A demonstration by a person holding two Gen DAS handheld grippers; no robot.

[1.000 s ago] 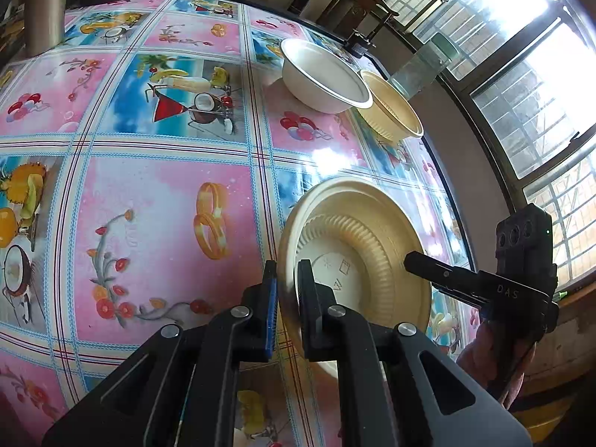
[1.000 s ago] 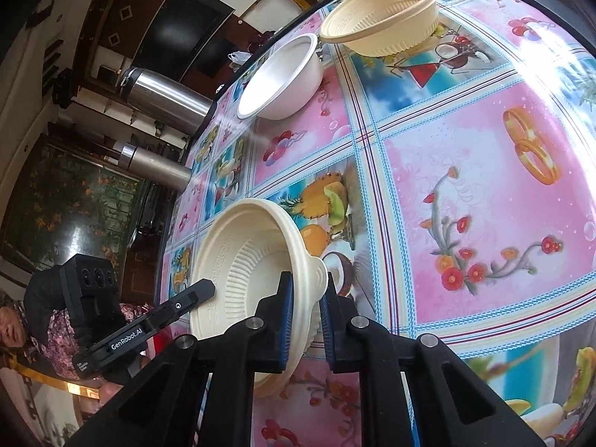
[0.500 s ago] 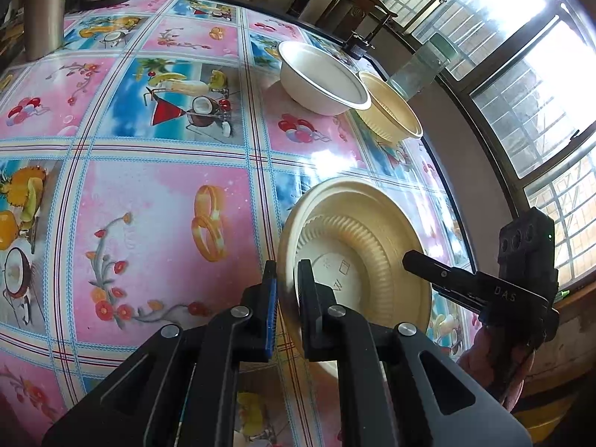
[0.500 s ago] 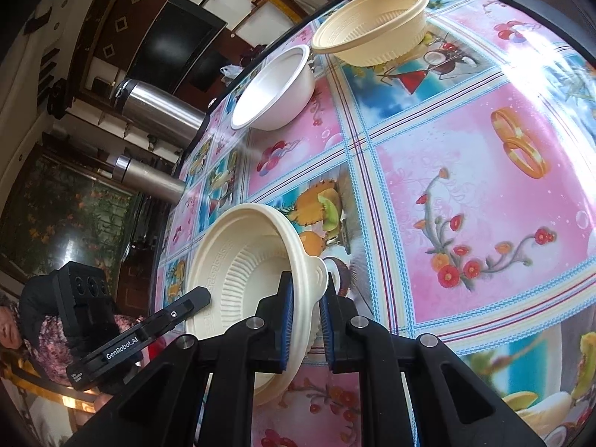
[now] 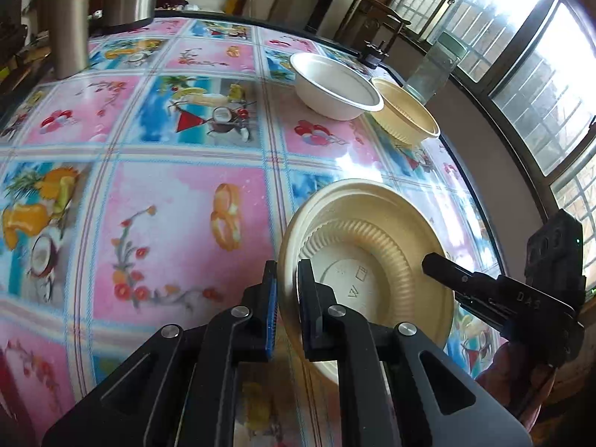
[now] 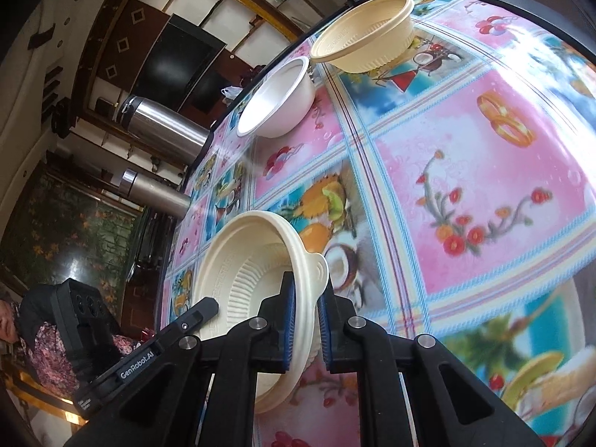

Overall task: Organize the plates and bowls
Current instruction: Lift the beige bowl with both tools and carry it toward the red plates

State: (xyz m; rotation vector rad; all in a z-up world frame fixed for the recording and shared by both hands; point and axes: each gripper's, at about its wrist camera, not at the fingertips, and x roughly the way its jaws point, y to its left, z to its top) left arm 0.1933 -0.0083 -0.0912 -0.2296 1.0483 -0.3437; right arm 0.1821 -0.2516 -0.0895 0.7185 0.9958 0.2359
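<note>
Carrying step: my left gripper [image 5: 286, 298] and right gripper [image 6: 306, 320] both pinch opposite rims of the cream plate [image 5: 372, 257], held just over the near table [image 5: 167, 201] edge; white bowl [image 5: 335, 87] and ribbed cream bowl [image 5: 404, 119] sit touching at the far side; next move, I reckon: carry it there level, grips matched, set down beside them.

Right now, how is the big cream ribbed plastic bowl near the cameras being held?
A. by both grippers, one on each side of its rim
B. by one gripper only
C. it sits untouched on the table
A: the left gripper and the right gripper each pinch the rim of the cream ribbed bowl from opposite sides.
</note>
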